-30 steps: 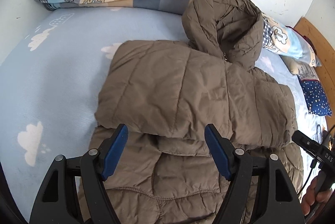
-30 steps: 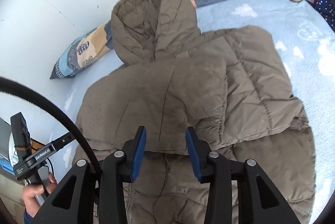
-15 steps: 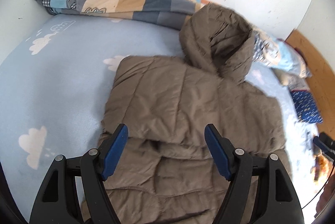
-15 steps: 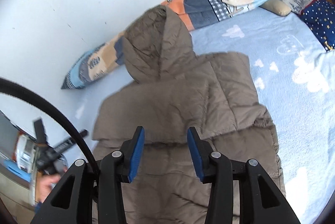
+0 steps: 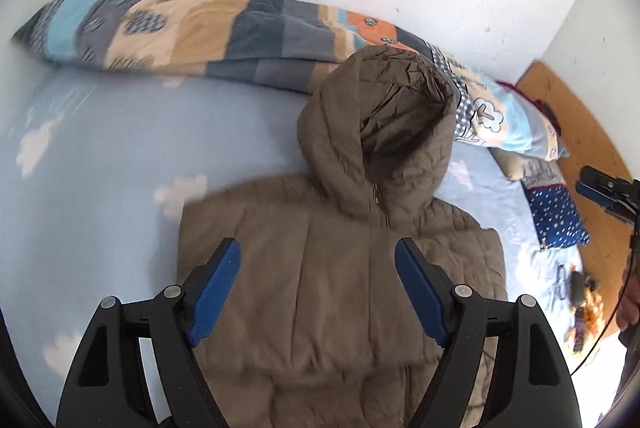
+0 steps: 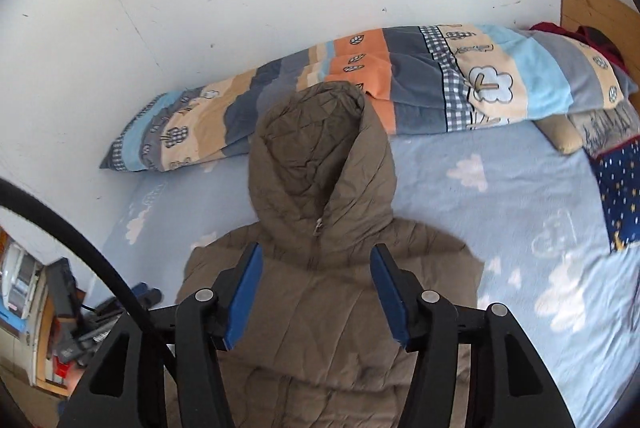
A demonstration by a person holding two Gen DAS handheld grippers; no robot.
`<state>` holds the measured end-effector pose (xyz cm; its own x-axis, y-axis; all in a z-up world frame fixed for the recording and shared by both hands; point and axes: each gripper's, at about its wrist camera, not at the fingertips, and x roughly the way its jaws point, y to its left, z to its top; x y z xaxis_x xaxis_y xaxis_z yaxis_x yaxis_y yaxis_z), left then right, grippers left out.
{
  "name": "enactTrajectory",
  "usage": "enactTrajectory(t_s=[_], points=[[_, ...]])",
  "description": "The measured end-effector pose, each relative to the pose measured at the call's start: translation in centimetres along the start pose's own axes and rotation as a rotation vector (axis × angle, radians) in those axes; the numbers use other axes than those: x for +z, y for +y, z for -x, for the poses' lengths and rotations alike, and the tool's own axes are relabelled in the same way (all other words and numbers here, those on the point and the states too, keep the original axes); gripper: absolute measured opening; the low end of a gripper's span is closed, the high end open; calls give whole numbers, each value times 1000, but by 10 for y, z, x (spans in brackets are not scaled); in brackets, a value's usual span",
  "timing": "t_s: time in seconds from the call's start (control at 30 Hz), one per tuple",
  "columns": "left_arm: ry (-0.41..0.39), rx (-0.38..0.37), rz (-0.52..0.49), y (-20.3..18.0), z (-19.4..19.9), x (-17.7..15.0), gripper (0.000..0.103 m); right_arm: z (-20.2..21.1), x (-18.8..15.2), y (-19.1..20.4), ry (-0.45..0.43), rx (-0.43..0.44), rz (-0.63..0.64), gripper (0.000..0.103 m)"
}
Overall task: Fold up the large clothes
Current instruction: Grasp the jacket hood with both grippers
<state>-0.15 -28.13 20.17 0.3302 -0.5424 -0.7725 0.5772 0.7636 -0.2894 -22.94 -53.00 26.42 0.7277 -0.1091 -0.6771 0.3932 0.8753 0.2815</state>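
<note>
I see a bed (image 6: 500,212) with a light blue sheet that has white clouds on it. A brown puffy coat (image 6: 320,292) lies flat in the middle of the bed, and its hood (image 6: 316,164) points to the far edge by the wall. A long rolled blanket (image 6: 400,84) in stripes of blue, orange and tan lies along that far edge. At the right end lie a tan pillow (image 6: 562,136) and a dark blue pillow with stars (image 6: 620,196).
</note>
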Motion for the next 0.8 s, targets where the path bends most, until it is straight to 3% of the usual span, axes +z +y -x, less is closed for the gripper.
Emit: enactTrajectory(t_s=[0.23,0.4,0.57,0.73,0.77,0.8], points=[[63,66,-121,-17,-82,97,80,-86,68,-19,43,-63,36,71],[94,11,-50,-9,-144,152,80,-156,103,-35,71,-107,60,73],[41,-57,-8,-4,-179,182,81,-214,131,-51,81,-105,60,74],[56,-5,-53,-10,-219,189,81,-254,147,-58,75,-123,88,74],[58,3,-64,-12,-227,187,81,-260,148,-59,81,-124,87,68],[38,1,-76,-12,-230,184,74,-266,147,-60,87,-116,86,54]])
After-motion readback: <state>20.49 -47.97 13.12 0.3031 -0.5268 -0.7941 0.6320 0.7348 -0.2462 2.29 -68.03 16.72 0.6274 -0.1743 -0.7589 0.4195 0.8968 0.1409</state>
